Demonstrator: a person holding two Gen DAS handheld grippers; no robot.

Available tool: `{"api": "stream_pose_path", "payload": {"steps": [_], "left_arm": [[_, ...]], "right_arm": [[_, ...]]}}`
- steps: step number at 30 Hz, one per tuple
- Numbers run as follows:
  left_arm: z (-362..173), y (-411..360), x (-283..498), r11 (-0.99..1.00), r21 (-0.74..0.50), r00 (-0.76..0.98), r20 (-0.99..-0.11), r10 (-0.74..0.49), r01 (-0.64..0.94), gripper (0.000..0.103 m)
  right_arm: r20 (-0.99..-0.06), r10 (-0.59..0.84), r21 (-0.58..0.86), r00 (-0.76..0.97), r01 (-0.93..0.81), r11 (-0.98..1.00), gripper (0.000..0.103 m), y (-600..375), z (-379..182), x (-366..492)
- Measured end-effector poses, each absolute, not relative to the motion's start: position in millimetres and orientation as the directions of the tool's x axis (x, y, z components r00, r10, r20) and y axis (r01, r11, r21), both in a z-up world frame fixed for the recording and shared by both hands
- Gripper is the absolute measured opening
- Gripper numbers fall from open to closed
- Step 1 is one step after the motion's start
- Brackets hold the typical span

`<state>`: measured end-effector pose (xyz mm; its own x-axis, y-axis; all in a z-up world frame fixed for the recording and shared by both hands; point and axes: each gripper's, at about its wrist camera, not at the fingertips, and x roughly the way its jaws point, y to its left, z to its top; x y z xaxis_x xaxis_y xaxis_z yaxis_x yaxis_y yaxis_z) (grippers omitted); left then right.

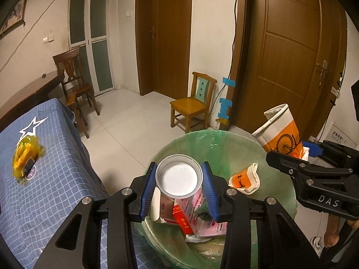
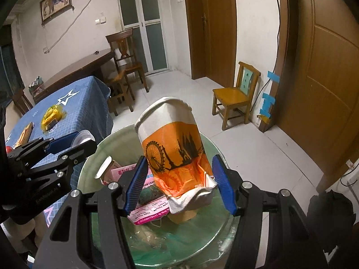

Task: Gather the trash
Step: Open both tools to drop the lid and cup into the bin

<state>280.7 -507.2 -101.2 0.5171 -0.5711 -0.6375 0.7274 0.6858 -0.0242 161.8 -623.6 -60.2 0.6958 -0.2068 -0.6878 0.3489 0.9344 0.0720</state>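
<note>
Left gripper (image 1: 179, 188) fingers clamp round white plastic lid (image 1: 179, 177) over green-lined bin (image 1: 276, 157). Right gripper (image 2: 179, 185) fingers hold crumpled orange paper cup (image 2: 172, 143) loosely by base above bin. Risk: tall cup tips past far rim; lid rolls out.

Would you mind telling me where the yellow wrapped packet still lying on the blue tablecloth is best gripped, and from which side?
Grip the yellow wrapped packet across its narrow middle, coming down from above. It lies flat on the blue tablecloth with its long sides free, so the fingers can probably straddle it; the loose wrapper edges would likely slip.
</note>
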Motion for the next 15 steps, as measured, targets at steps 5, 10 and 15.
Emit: {"api": "stream_pose_path", "payload": {"steps": [5, 10, 15], "left_arm": [[-101.7, -510.2, 285.0, 0.691, -0.025, 0.519, -0.641, -0.565, 0.722, 0.042], [-101.1, -502.2, 289.4, 0.713, -0.032, 0.533, -0.641, -0.552, 0.700, 0.081], [-94.1, -494.2, 287.5, 0.719, -0.033, 0.541, -0.634, -0.552, 0.694, 0.081]], "right_arm": [[-0.695, -0.198, 0.072, 0.691, 0.340, 0.938, 0.060, -627.3, -61.0, 166.2], [-0.682, -0.203, 0.073, 0.703, 0.341, 0.937, 0.069, -627.0, -56.6, 162.2], [-0.658, -0.211, 0.078, 0.722, 0.344, 0.936, 0.070, -621.4, -46.4, 147.5]]}}
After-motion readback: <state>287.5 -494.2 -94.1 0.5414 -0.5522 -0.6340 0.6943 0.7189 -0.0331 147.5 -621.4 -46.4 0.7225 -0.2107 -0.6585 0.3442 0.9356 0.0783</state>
